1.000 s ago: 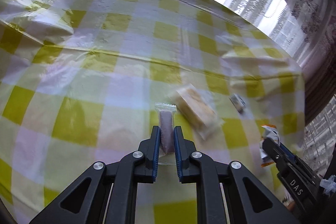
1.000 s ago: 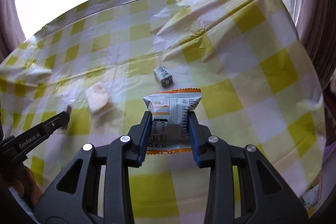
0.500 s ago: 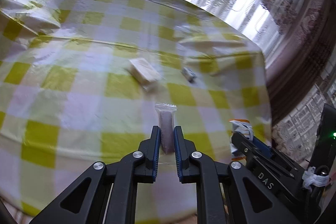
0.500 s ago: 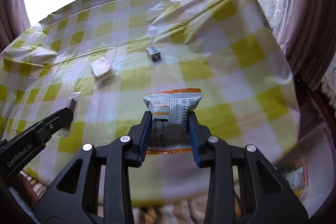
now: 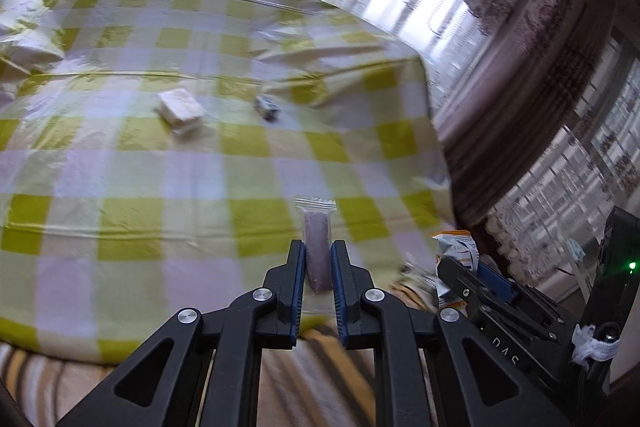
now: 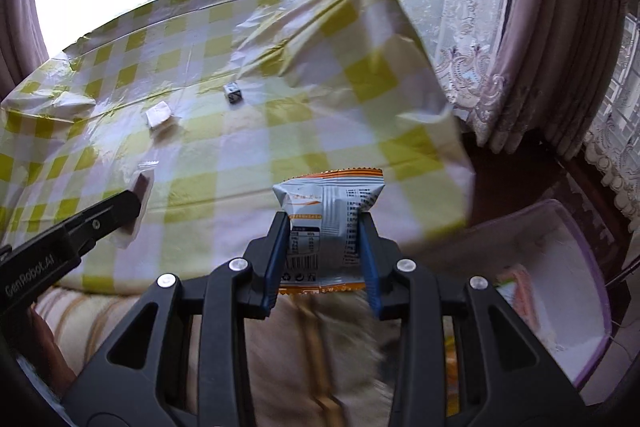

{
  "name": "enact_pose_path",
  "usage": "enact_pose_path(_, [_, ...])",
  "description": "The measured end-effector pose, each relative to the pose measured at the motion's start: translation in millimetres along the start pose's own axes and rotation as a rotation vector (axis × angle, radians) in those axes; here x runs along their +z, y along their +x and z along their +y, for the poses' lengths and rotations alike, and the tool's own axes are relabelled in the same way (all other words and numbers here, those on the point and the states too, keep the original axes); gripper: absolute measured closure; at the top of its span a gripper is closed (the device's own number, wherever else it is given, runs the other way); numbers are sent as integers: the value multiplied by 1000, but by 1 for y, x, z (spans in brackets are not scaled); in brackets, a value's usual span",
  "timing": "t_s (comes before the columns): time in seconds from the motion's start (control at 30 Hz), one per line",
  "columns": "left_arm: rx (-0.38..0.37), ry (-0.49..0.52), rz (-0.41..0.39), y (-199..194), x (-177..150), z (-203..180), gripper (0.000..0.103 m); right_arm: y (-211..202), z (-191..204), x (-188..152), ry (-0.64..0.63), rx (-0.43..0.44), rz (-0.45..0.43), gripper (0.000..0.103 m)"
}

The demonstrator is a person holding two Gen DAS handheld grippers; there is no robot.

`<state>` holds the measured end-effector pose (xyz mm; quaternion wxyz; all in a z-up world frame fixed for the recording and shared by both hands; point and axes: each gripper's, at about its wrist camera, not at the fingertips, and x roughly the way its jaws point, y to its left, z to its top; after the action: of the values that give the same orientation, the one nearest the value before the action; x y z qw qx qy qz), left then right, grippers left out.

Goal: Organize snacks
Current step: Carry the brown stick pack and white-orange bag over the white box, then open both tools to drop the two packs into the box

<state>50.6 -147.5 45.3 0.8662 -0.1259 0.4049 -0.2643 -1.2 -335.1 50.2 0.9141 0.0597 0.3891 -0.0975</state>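
Purple snack bar [image 5: 317, 251] is clamped upright in the left hand-held gripper [image 5: 318, 277], held off the near edge of the worktop [image 5: 200, 167]. Orange-white snack packet [image 6: 330, 223] is gripped by the right hand-held gripper [image 6: 323, 259] (bin [image 6: 576, 267] sits lower right). Pale wrapped snack [image 5: 179, 105] and small dark packet [image 5: 267, 107] are left lying on the worktop.

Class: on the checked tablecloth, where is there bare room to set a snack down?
The checked tablecloth is bare along its near edge, below the pale wrapped snack and small dark packet. Only around those two is it occupied.
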Motion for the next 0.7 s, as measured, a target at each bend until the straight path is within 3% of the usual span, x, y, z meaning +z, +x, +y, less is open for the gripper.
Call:
enact_pose_path(0.4, [-134, 110, 92, 12, -24, -70, 89, -24, -105, -43, 91, -140, 70, 65])
enact_pose_path(0.7, [-198, 191, 166, 31, -38, -120, 89, -37, -163, -56, 170, -226, 79, 65])
